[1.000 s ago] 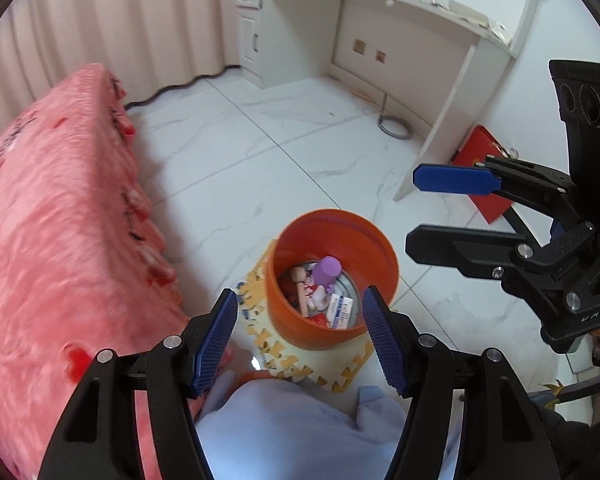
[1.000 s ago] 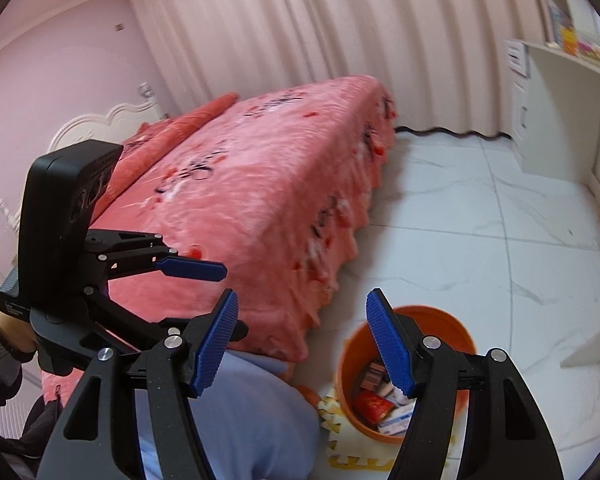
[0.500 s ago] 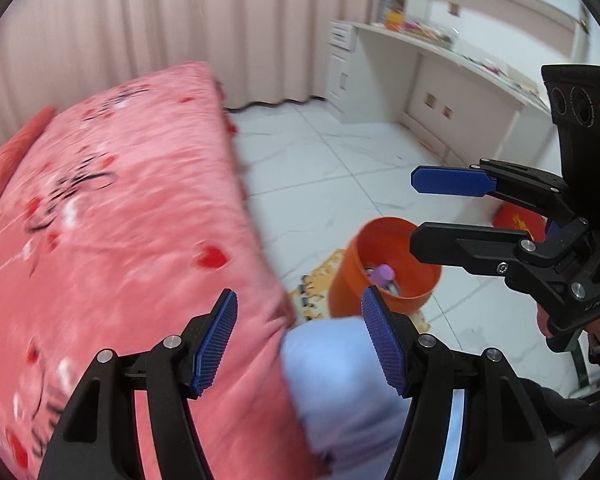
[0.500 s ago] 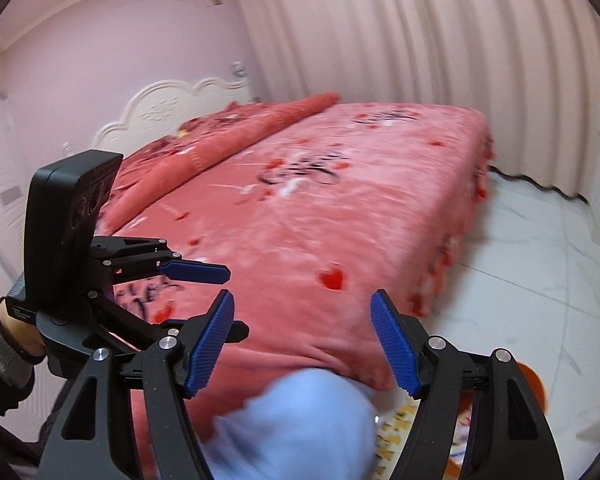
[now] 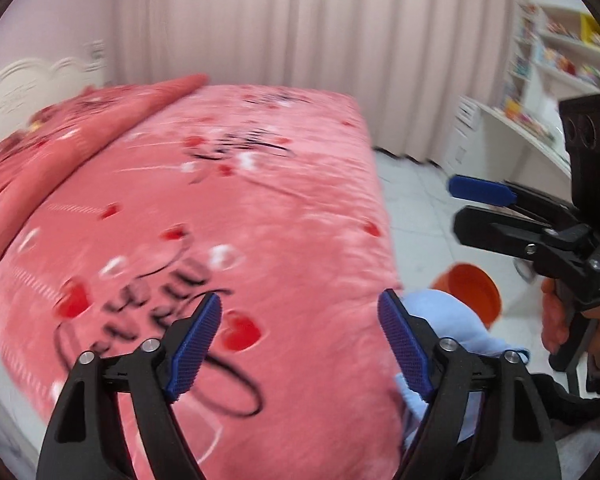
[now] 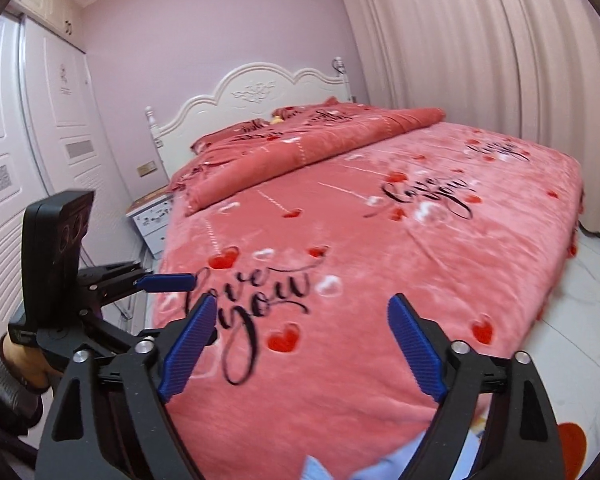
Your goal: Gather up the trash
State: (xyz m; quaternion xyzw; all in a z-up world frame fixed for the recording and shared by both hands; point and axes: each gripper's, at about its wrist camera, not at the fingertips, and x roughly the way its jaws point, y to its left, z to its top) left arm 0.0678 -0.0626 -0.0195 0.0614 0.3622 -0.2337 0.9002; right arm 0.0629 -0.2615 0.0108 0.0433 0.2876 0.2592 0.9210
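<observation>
My left gripper (image 5: 300,344) is open and empty, held over the foot of a pink bed (image 5: 228,216). My right gripper (image 6: 300,348) is open and empty too, over the same bed (image 6: 380,240). Each gripper shows in the other's view: the right one at the right edge (image 5: 480,208), the left one at the left edge (image 6: 168,284). The orange trash bin (image 5: 470,290) stands on the floor beside the bed, partly behind a light blue knee (image 5: 444,316); its rim shows in the right wrist view (image 6: 572,452). No loose trash is visible on the bed.
A folded pink quilt (image 6: 300,148) and a white headboard (image 6: 260,92) lie at the bed's far end. A white nightstand (image 6: 152,220) and wardrobe (image 6: 20,140) stand at the left. A white desk with shelves (image 5: 540,120) is at the right, curtains behind.
Both grippers have swung up and away from the orange bin toward the bed. The bin has slid from the centre to the lower right edge of each view. Both stay open.
</observation>
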